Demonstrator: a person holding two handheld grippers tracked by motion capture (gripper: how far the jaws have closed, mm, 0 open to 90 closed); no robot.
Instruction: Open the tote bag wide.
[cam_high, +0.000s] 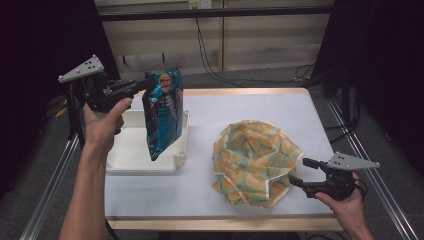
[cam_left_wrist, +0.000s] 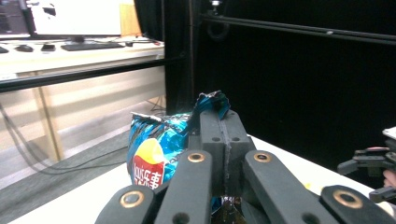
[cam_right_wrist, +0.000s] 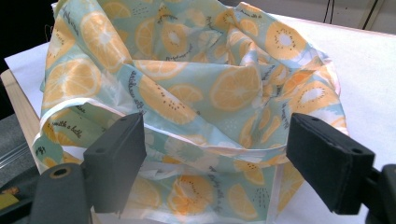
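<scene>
At the near edge of the bench (cam_high: 200, 200), on the person's right, the right claw (cam_high: 298, 172) stands wide open, its two pads set apart and level just short of the rim of the fruit-print cloth bag (cam_high: 255, 162); in the right gripper view the bag's white-edged hem (cam_right_wrist: 201, 140) sags between the pads without touching either. That bag is thin, limp fabric: it will crumple and slide rather than hold its mouth open, so the best hold is probably a pinch on the doubled hem, where the cloth is thickest. Farther back on the left, a white tray (cam_high: 131, 150) rests on the bench, and above it hangs the blue chip packet (cam_high: 162, 112), clamped at its crimped top corner by the closed left claw (cam_high: 148, 84). The packet looks light, puffy and slick, with fragile contents, so the sealed top strip is the sensible place to grip, and squeezing the belly would likely crush what is inside. From the left gripper view the jaws cover most of the packet (cam_left_wrist: 154, 154), leaving just the crumpled top and part of the logo visible. Whether the bag already contains anything cannot be told, since its folds hide the inside.
</scene>
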